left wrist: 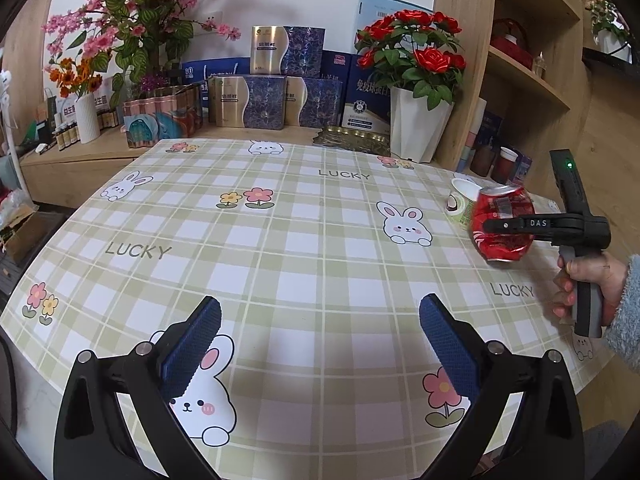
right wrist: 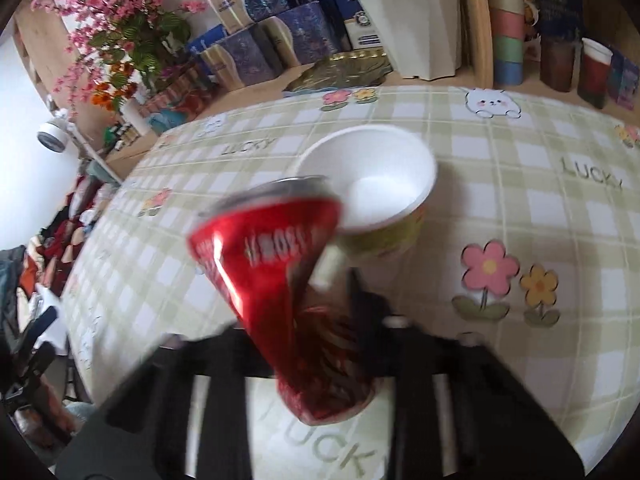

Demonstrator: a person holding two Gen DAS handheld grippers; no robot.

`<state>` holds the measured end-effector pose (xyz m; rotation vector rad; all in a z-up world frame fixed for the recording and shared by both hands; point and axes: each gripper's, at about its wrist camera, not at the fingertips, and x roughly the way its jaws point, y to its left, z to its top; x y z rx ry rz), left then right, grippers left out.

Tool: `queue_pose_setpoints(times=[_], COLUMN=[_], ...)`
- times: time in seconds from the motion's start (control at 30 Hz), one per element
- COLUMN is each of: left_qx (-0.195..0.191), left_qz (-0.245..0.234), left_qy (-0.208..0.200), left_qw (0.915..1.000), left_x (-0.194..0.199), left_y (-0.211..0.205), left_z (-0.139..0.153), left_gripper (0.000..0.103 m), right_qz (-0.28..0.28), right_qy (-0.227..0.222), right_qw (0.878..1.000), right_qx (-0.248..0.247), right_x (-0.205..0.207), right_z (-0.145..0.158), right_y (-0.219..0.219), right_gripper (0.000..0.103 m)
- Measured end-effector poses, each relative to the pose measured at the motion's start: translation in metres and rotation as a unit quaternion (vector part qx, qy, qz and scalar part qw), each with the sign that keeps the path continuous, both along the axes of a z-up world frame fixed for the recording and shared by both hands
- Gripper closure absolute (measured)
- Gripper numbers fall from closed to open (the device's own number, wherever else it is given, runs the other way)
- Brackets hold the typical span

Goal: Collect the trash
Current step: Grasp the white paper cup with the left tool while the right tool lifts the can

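Right gripper (left wrist: 500,225) pinches a crushed red aluminium drink can (left wrist: 502,224) above the table; left gripper (left wrist: 320,344) hangs spread and empty.

The right gripper's black fingers are pressed onto the dented can and lift it clear of the green-and-white checked tablecloth with bunnies and flowers (left wrist: 280,264), near the table's right edge. A hand (left wrist: 588,284) in a fuzzy grey-blue sleeve (left wrist: 626,312) grips the tool's handle from below, the tool reaching in roughly level. In the right wrist view the can (right wrist: 280,280) tilts in front of a white paper bowl with a green outer wall (right wrist: 384,184), which stands on the cloth just behind it. The left gripper points down over the near part of the table, its blue-padded fingers (left wrist: 192,344) wide apart with nothing between them. Behind the table stands a white pot of red roses (left wrist: 416,120).
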<state>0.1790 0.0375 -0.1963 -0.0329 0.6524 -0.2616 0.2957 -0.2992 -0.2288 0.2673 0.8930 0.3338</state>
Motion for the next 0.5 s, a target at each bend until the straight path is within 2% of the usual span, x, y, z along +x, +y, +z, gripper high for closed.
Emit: queue_pose_setpoints(times=[0.17, 0.27, 0.43, 0.5], left_qx=[-0.002, -0.003, -0.018, -0.023], left_qz=[-0.017, -0.031, -0.081, -0.113], left_qy=[0.007, 0.015, 0.031, 0.032], left_qw=[0.9998, 0.9994, 0.9961, 0.9928], left_x=[0.002, 0.008, 0.038, 0.056], left_y=[-0.012, -0.024, -0.070, -0.101], left_z=[0.003, 0.004, 0.011, 0.013], left_gripper=[0.006, 0.006, 0.006, 0.006], right_qz=[-0.007, -0.042, -0.109, -0.125], right_qy=[-0.015, -0.028, -0.042, -0.046], right_qw=[0.998, 0.995, 0.990, 0.988], right_qx=[0.055, 0.080, 0.082, 0.081], right_x=[-0.036, -0.063, -0.091, -0.097], right_z=[0.011, 0.020, 0.030, 0.032], right_y=[-0.013, -0.035, -0.074, -0.087], right_gripper=[0.096, 0.096, 0.096, 0.096])
